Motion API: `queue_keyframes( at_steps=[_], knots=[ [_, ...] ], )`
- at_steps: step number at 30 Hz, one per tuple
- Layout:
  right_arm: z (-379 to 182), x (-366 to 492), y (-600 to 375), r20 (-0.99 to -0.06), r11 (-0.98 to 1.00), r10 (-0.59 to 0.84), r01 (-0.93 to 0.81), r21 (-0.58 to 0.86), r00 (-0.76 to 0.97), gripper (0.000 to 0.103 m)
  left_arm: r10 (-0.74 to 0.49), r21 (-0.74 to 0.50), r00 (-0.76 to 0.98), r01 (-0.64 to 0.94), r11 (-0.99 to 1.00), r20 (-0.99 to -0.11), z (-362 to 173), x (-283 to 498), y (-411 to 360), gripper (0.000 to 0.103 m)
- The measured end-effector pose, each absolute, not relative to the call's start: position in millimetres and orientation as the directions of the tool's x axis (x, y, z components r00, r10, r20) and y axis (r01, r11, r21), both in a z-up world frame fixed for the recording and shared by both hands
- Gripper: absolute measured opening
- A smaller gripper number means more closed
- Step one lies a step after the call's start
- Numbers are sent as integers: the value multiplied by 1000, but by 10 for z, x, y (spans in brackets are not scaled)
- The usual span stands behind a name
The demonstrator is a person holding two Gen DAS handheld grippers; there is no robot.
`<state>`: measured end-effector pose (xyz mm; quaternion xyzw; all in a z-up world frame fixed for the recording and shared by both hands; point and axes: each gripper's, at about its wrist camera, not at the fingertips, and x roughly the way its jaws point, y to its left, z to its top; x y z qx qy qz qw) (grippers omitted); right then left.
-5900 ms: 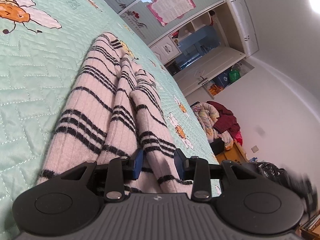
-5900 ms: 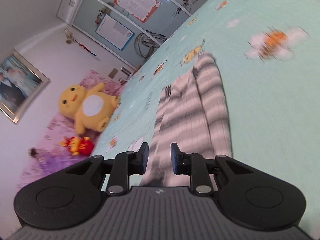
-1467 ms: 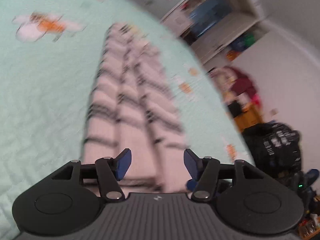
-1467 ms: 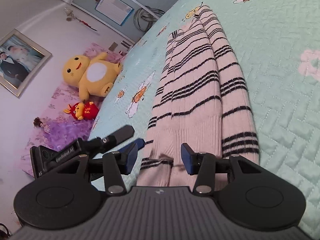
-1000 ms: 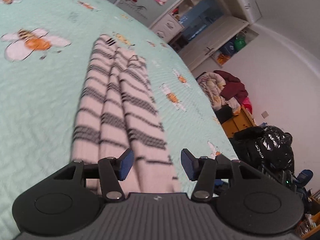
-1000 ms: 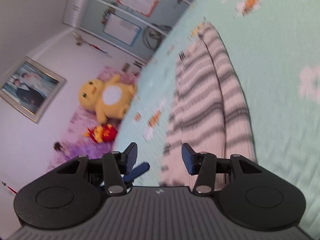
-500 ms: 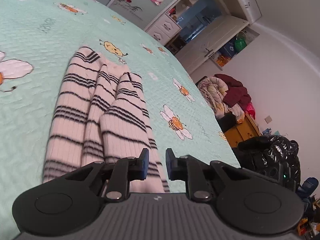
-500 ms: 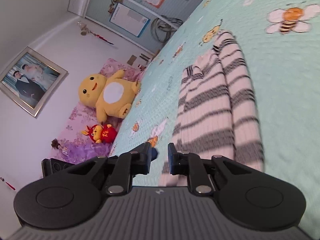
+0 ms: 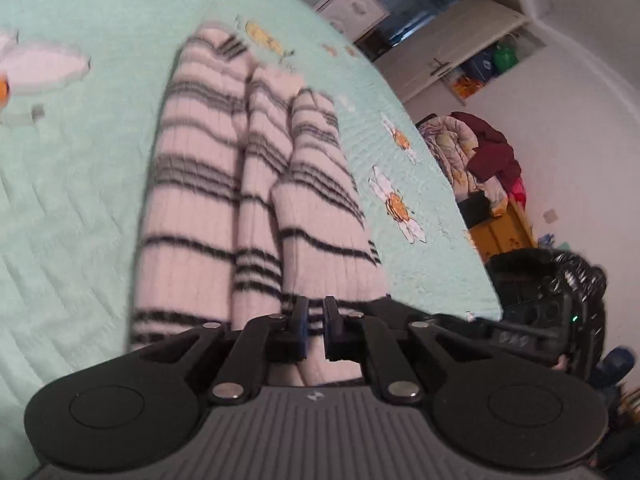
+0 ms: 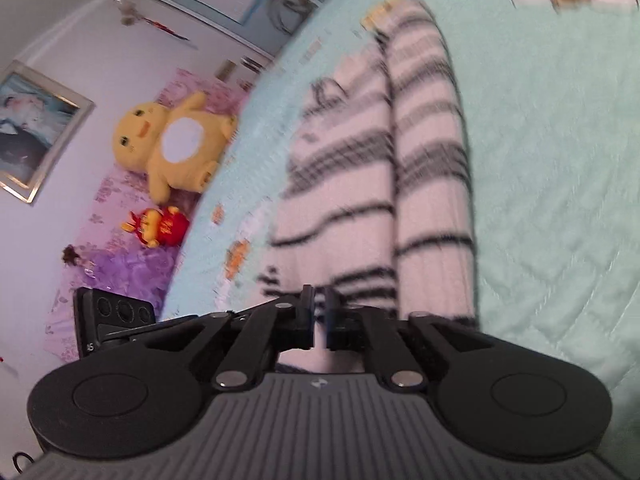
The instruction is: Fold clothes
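Left wrist view: the striped sweater (image 9: pixel 256 184) lies long and narrow on the green bedspread (image 9: pixel 80 208), running from 6 o'clock up toward 11 o'clock. The left gripper (image 9: pixel 315 322) sits at its near end, fingers squeezed almost together with the sweater's edge pinched between them. A pile of clothes (image 9: pixel 476 152) sits at 3 o'clock.

Right wrist view: the sweater (image 10: pixel 384 168) runs up toward 1 o'clock. The right gripper (image 10: pixel 319 318) also pinches the near edge, fingers nearly touching. A yellow plush toy (image 10: pixel 172 144) sits at 10 o'clock.
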<state>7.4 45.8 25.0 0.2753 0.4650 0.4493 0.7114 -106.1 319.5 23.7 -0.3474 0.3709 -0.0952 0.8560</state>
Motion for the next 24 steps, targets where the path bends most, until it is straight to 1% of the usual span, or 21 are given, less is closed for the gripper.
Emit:
queue_keyframes(
  at_steps=[1,2,3,4,6,8,9,10,11,12,13,15,18,20,21,22,24],
  knots=[
    [266,79,417,-404,438,899,-386,812,170,7,-429,-666,686,-109,738,-588,144,-1029,3225,6],
    [214,106,387,-417,451,892,-377,809,172,7,-444,-682,682,-110,723,-581,68,-998,3272,7],
    [124,147,370,-439,470,882,-358,807,170,1,-453,-695,681,-117,709,-576,51,-992,3306,7],
    [43,191,349,-432,463,887,-326,825,167,0,-442,-681,678,-120,723,-588,98,-993,3289,7],
    [-75,256,310,-421,451,892,-276,849,165,0,-419,-651,677,-118,750,-605,222,-1019,3246,6],
    [75,182,291,-433,473,881,-313,824,191,0,-409,-638,684,-109,762,-604,354,-1080,3226,6],
    [121,155,278,-437,481,877,-324,815,201,4,-409,-638,696,-91,765,-590,414,-1131,3234,6],
    [95,150,254,-436,481,877,-319,817,203,7,-401,-628,707,-77,775,-582,445,-1186,3248,8],
    [69,145,231,-436,480,876,-314,819,205,7,-378,-604,700,-95,791,-606,397,-1194,3265,10],
    [43,141,207,-435,480,876,-309,821,207,7,-351,-577,688,-120,808,-635,332,-1191,3283,10],
    [16,136,183,-434,480,876,-305,823,209,7,-338,-567,674,-145,811,-656,217,-1177,3307,6],
    [-36,126,136,-432,479,876,-295,827,213,0,-359,-600,682,-146,786,-637,153,-1165,3363,6],
    [-90,112,77,-434,483,873,-284,828,221,0,-349,-593,674,-165,788,-651,241,-1160,3375,5],
    [45,73,95,-458,514,857,-315,798,238,0,-339,-588,673,-176,789,-657,318,-1196,3364,5],
    [96,43,58,-450,510,858,-320,798,247,1,-340,-593,683,-170,787,-647,359,-1244,3369,5],
    [146,13,20,-441,506,860,-325,799,255,7,-336,-592,689,-167,789,-642,366,-1283,3373,6],
    [187,-40,-64,-410,485,869,-317,815,276,13,-323,-583,688,-178,792,-649,311,-1321,3366,6]
  ],
)
